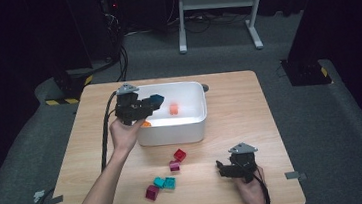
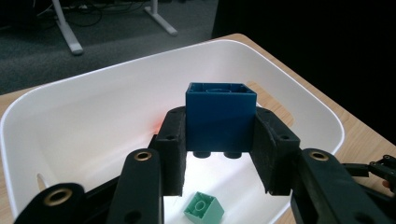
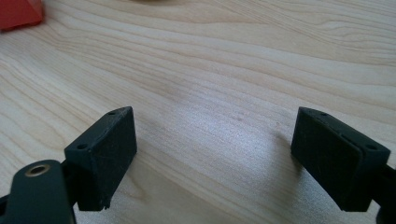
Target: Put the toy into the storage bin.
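Wooden table (image 1: 249,105): left tongs (image 2: 219,140) clamp blue brick (image 2: 220,119) over white tub (image 2: 93,107).

Bright table, dark surroundings, soft focus.

Grey carpet floor (image 1: 321,118), dark curtained walls (image 1: 22,37), white desk frame (image 1: 219,0), wooden table (image 1: 249,105)

The block (image 2: 220,116) clamped in the left gripper (image 2: 219,140) is dark blue, against the plain white tub (image 1: 172,133). Inside the tub lie a mint-green block (image 2: 204,210) and an orange one (image 1: 173,108). Just in front of the tub sit red (image 1: 179,155), magenta (image 1: 151,192) and teal (image 1: 164,183) blocks on the pale wood-grain table (image 1: 239,106).
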Motion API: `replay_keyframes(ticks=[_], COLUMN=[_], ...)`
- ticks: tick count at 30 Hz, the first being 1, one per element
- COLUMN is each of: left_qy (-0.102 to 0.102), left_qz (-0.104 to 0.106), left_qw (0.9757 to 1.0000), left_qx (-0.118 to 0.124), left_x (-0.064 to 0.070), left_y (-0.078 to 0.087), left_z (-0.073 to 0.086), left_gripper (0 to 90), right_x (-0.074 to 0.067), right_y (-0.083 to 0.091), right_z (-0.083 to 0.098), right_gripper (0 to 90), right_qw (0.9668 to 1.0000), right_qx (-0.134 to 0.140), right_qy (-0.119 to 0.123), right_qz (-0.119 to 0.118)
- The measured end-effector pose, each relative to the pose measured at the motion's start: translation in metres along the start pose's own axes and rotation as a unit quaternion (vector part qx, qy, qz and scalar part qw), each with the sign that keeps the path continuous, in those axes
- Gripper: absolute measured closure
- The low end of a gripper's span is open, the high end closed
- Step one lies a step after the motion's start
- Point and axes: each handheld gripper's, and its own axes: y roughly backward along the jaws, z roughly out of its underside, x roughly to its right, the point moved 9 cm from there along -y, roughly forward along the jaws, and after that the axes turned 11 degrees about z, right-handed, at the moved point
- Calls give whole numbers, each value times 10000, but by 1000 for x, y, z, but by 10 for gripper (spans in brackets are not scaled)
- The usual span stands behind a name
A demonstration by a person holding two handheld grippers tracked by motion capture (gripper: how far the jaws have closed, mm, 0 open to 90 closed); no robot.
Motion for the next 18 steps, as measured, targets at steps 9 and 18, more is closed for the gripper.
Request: replay_keyframes(ticks=[9, 18], left_qy=[25, -32], left_qz=[-173, -352], left_qw=[9996, 9985], left_qx=[-224, -426], left_x=[-10, -17], left_y=[-11, -17], left_z=[7, 12], left_gripper=[578, 434], right_x=[0, 0], right_y=[0, 0], right_z=[0, 0], right_gripper=[139, 139], right_qw=[10000, 10000], right_qx=[1, 1], right_qy=[-5, -6], right_qz=[-2, -1])
